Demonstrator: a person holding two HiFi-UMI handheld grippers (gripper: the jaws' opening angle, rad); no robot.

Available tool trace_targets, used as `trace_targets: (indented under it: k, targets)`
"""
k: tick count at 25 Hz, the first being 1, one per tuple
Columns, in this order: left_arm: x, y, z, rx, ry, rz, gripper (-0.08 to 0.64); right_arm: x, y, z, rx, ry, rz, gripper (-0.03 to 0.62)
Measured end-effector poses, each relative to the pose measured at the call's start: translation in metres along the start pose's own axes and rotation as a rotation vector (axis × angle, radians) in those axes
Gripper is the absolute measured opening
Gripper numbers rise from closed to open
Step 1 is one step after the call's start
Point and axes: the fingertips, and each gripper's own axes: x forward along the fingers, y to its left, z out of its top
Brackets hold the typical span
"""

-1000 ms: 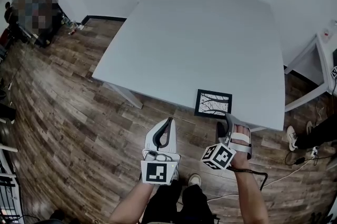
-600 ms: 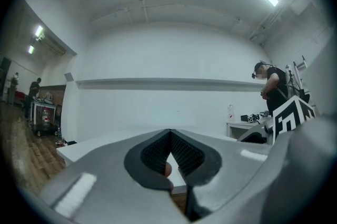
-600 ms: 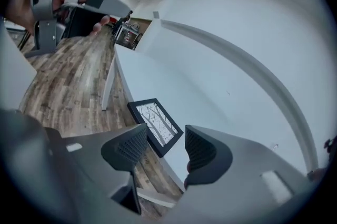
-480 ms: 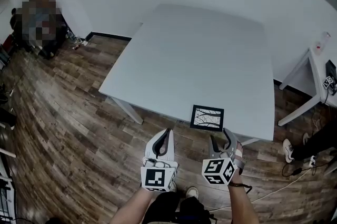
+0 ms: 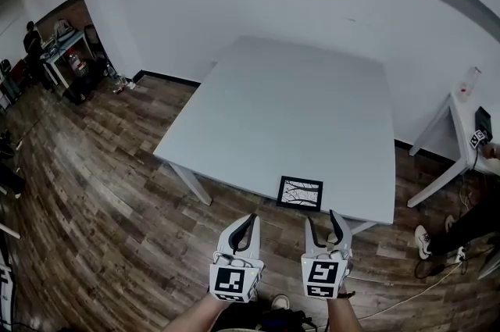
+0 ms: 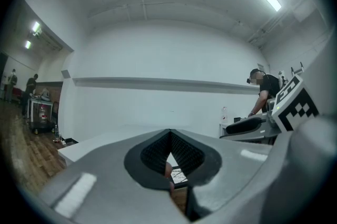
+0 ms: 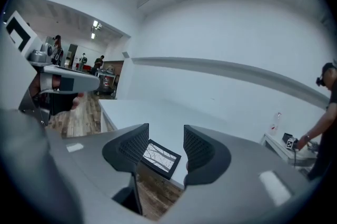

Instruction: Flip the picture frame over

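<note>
At lower left of the head view, the left gripper (image 5: 248,221) is held short of the table, its jaws clenched tip to tip with nothing between them. Toward 1 o'clock from it, the picture frame (image 5: 300,193) is seen lying flat, branch print upward, on the white table (image 5: 297,104) beside the near edge, at about 5 o'clock of the top. At 5 o'clock of the frame, the right gripper (image 5: 323,223) is held released. Its jaws have just been closing slightly, and nothing is between them.
</note>
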Motion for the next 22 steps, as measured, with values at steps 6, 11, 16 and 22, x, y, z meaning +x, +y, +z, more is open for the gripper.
trace_targets:
  k: [6,11,16,22]
  targets:
    - [-0.006,0.0,0.009,-0.002,0.006,0.009,0.0,-0.023,-0.013,0.014,0.138,-0.067,-0.001,0.19]
    - [-0.009,-0.003,0.013,-0.017,0.012,0.024,0.0,-0.039,-0.027,0.018,0.187,-0.092,-0.016,0.152]
    - [-0.016,-0.006,0.02,-0.016,0.016,0.02,0.0,-0.051,-0.033,0.026,0.219,-0.113,-0.016,0.104]
    - [-0.019,-0.005,0.021,-0.033,0.049,0.032,0.0,-0.061,-0.037,0.034,0.273,-0.158,0.003,0.025]
